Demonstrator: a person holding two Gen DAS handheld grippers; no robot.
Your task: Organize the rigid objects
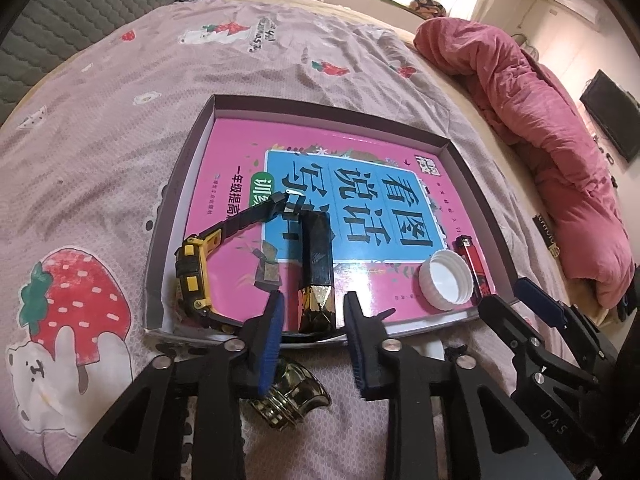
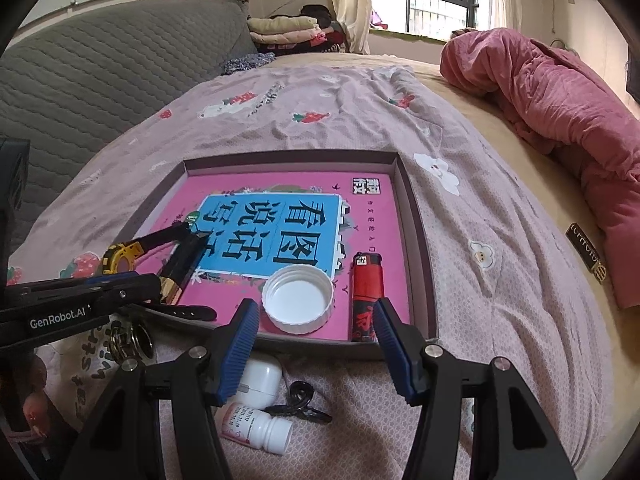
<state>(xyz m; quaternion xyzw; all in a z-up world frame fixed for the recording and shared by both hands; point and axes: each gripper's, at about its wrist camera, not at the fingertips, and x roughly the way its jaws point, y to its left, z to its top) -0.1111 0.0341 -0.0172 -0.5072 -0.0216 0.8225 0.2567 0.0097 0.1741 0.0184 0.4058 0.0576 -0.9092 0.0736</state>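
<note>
A shallow grey tray [image 1: 332,114] on the bed holds a pink book. On the book lie a black-and-gold faceted tube [image 1: 316,264], a yellow-and-black watch [image 1: 196,272], a white cap [image 1: 446,280] and a red lighter [image 1: 476,268]. My left gripper [image 1: 314,320] straddles the tube's gold end; its blue pads stand off both sides, so it is open. My right gripper [image 2: 316,320] is open at the tray's near rim [image 2: 320,344], with the white cap [image 2: 298,300] just beyond its tips and the lighter [image 2: 366,292] by its right finger.
On the bedspread in front of the tray lie a gold ring-shaped piece [image 1: 288,396], a white case [image 2: 260,380], a white pill bottle [image 2: 256,428] and a black hair clip [image 2: 300,400]. A rolled pink quilt [image 2: 560,120] lies along the right. A grey headboard [image 2: 100,80] stands at left.
</note>
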